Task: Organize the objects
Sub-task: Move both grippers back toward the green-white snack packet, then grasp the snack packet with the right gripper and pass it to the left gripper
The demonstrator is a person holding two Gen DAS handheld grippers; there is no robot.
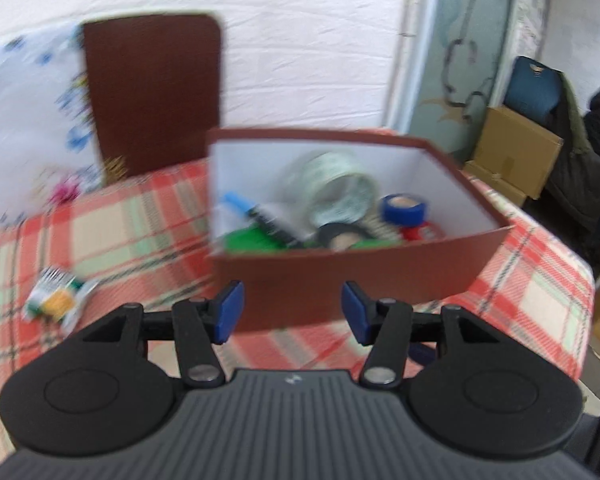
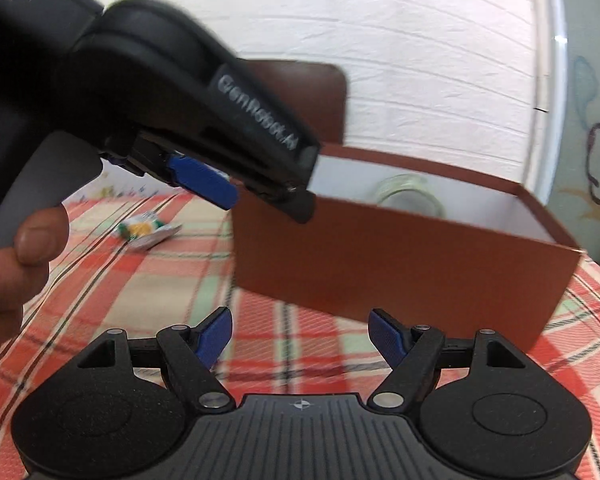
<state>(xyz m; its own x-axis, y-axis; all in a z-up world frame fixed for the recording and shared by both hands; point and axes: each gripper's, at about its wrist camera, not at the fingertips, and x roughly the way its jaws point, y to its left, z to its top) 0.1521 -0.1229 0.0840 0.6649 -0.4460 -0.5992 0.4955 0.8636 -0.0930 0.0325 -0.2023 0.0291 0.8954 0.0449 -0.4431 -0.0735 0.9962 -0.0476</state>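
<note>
The brown box sits open on the plaid cloth, already holding a clear tape roll, a blue roll, a black roll, a pen and something green. Left of the box, on the cloth, lies a small packet, seemingly the last loose item. The left gripper hangs before the box's near wall, jaws partly apart and empty; the right gripper also stands open with nothing held. Both pictures are smeared, so the packet's edges are uncertain. The risks: a gripper clips the light box and shoves it, the two tools collide, or the flat packet slides away from the pads.
</note>
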